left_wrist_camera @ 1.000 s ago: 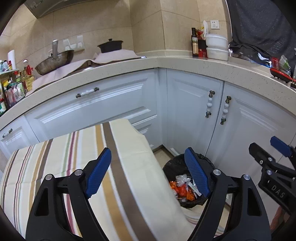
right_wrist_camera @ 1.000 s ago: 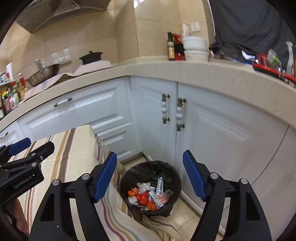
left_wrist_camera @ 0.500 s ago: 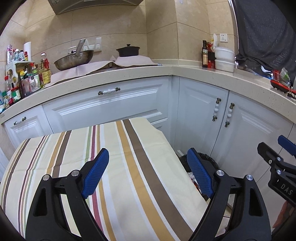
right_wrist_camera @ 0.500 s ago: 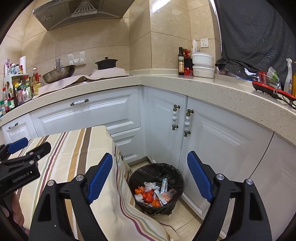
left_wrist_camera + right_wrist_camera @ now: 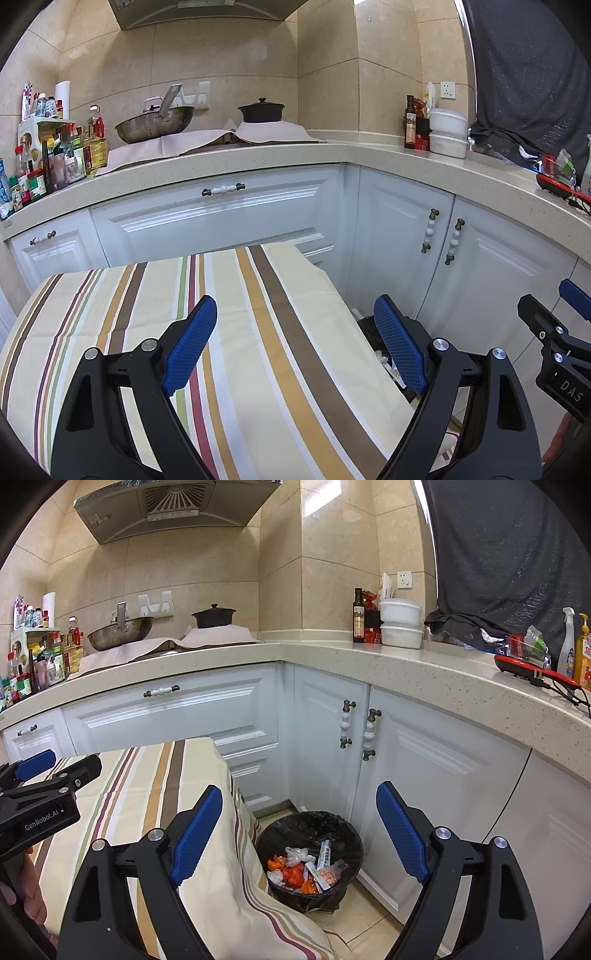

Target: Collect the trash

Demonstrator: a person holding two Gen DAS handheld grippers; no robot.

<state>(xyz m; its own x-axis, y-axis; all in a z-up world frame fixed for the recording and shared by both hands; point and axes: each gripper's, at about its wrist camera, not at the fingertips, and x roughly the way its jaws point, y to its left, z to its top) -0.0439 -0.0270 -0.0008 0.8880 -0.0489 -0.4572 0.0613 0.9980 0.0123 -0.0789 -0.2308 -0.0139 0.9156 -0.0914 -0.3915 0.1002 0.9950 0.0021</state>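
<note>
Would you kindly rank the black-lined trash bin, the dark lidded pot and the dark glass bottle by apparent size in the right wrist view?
1. Black-lined trash bin, though it sits nearest the camera.
2. Dark lidded pot.
3. Dark glass bottle, taller than the pot but much narrower.

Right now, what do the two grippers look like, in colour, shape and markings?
Both are alike: black plastic frames with triangular cut-outs and silver rivets, each finger ending in a blue pad with a fine grid texture. The left gripper bears white lettering "GenRobot.AI" on its side, seen from the right wrist view. The right gripper shows the letters "DAS" in the left wrist view. No cables or sleeves are visible.
</note>
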